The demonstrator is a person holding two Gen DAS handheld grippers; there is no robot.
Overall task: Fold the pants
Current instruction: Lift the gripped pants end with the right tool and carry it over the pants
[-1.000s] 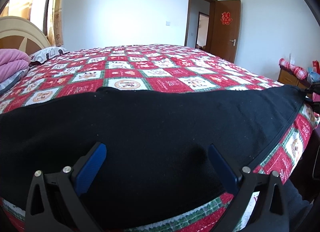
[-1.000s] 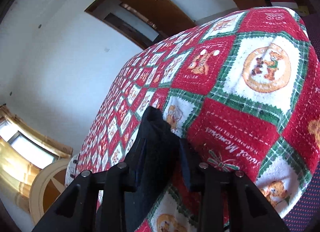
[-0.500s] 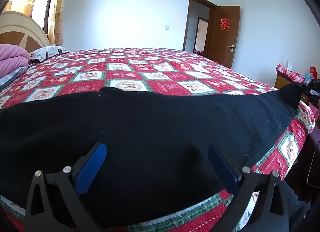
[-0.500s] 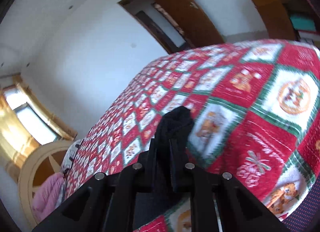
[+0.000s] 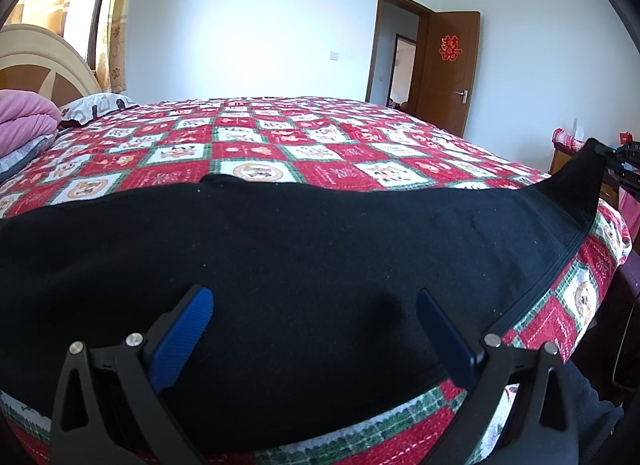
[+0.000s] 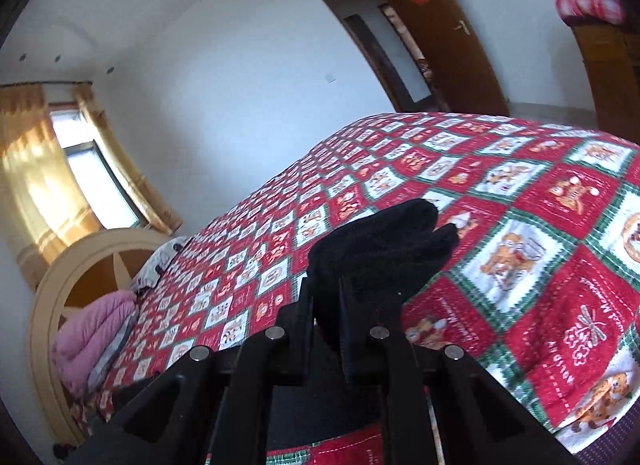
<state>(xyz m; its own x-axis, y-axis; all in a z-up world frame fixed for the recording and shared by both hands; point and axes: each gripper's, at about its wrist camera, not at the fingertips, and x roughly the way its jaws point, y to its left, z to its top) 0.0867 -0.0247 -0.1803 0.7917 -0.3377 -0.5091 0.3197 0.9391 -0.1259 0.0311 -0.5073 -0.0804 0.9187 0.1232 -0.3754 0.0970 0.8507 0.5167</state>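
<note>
**Right Gripper Lifting Pants Corner Off Quilt**

Covering the whole bed, a red, white and green patchwork quilt with bear motifs is serving as the work surface in a white-walled bedroom. A brown wooden door is standing open at the far side, and a folded pink blanket is lying beside a cream wooden headboard.

The black fleece pants are lying flat across the near edge of the quilt. Their long axis is running left to right in the left wrist view, parallel to the near bed edge. The right-hand end is rising to a peak off the quilt, pointing up and to the right.

The right gripper is clenching that end; a bunched black fold is sticking out past the black fingers. Compared with one second ago, this corner is standing higher above the quilt, and the right wrist view is now taking in the headboard and the window with yellow curtains.

The left gripper is hovering over the middle of the pants, jaws released and spread wide, blue-padded fingers holding nothing. Its position is matching the earlier frames.
</note>
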